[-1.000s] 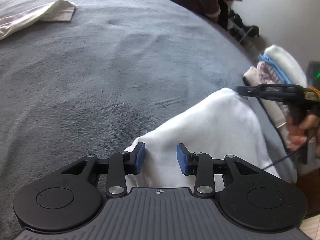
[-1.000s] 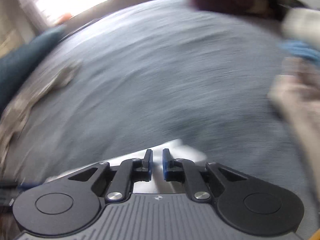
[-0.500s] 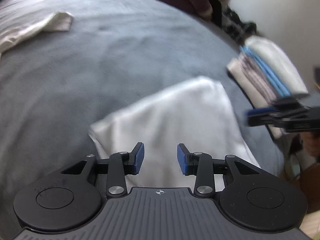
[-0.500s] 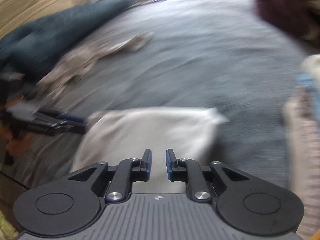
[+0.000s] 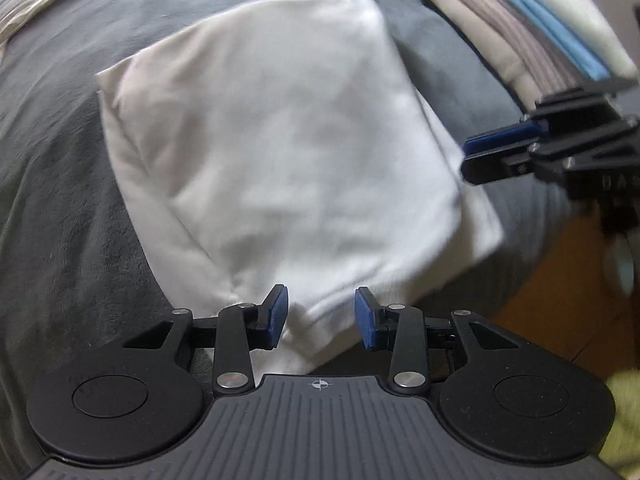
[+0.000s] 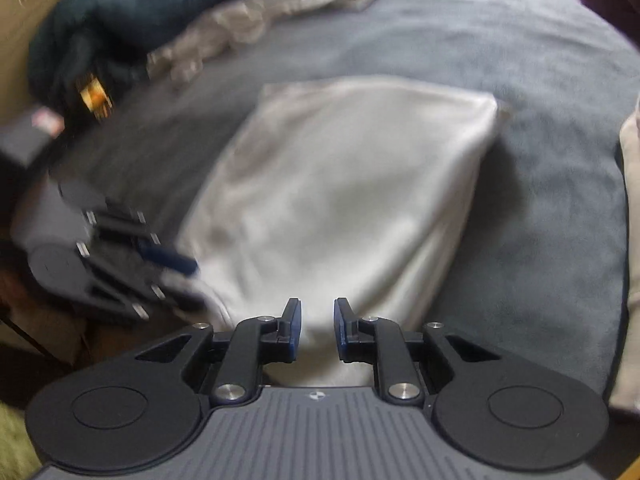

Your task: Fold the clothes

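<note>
White folded garment (image 5: 280, 152) lies near stacked folded clothes (image 5: 532, 28) on grey blanket (image 5: 52, 208).

The white garment (image 5: 280, 152) is folded into a chunky, roughly square bundle, lying flat on the grey blanket (image 5: 60, 208) near the bed's edge. You can see layered edges along its 3 o'clock side and at the near corner in the left wrist view. At about 1 o'clock from it sits a neat stack of folded clothes (image 5: 532, 32): cream, striped, blue and off-white layers. Another pale, crumpled garment (image 6: 256, 28) lies off at 11 o'clock in the right wrist view.
</note>
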Demonstrator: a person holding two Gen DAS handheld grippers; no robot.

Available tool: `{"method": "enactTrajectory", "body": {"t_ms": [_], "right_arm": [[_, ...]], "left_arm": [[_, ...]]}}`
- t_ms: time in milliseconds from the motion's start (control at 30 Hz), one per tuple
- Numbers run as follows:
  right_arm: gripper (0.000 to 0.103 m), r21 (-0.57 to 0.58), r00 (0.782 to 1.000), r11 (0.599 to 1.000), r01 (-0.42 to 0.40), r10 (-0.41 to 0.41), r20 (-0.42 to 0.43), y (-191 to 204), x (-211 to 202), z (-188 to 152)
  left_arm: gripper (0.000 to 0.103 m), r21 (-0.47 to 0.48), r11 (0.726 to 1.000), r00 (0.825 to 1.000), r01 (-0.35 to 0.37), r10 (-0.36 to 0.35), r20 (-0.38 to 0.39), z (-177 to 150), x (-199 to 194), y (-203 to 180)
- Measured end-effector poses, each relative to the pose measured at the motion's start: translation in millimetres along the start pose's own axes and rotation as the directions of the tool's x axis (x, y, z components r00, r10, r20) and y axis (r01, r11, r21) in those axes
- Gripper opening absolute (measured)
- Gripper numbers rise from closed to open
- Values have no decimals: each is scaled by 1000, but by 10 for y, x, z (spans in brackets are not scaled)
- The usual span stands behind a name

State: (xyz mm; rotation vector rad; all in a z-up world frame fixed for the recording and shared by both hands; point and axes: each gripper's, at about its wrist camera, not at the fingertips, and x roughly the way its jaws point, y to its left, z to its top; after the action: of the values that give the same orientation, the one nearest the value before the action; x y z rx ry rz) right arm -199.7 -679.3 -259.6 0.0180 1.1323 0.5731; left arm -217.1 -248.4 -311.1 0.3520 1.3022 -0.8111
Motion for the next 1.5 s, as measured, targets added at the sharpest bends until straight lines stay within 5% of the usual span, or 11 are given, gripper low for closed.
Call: {"method": "enactTrajectory", "body": {"t_ms": [400, 667, 900, 1067, 1300, 1500], "right_arm": [[19, 69, 974, 987, 144, -129, -185, -37, 80, -326], [30, 249, 980, 948, 200, -189, -68, -190, -217, -125], [50, 390, 990, 916, 93, -128, 65, -601, -39, 177], [52, 602, 991, 796, -60, -26, 132, -1079, 234, 222], [61, 717, 974, 678, -161, -6, 224, -1403, 579, 49], [63, 725, 953, 643, -246, 25, 301, -1647, 857, 275]], "left_arm": [[37, -140, 989, 998, -52, 46, -42, 106, 47, 221], [37, -211, 965, 988, -154, 144, -64, 250, -101, 328], [37, -278, 934, 975, -222, 204, -94, 371, 99, 586], [38, -281, 931, 972, -234, 213, -102, 443, 213, 649], [40, -295, 928, 972, -229, 205, -111, 479, 280, 687], [40, -294, 929, 972, -226, 198, -123, 508, 271, 683]]}}
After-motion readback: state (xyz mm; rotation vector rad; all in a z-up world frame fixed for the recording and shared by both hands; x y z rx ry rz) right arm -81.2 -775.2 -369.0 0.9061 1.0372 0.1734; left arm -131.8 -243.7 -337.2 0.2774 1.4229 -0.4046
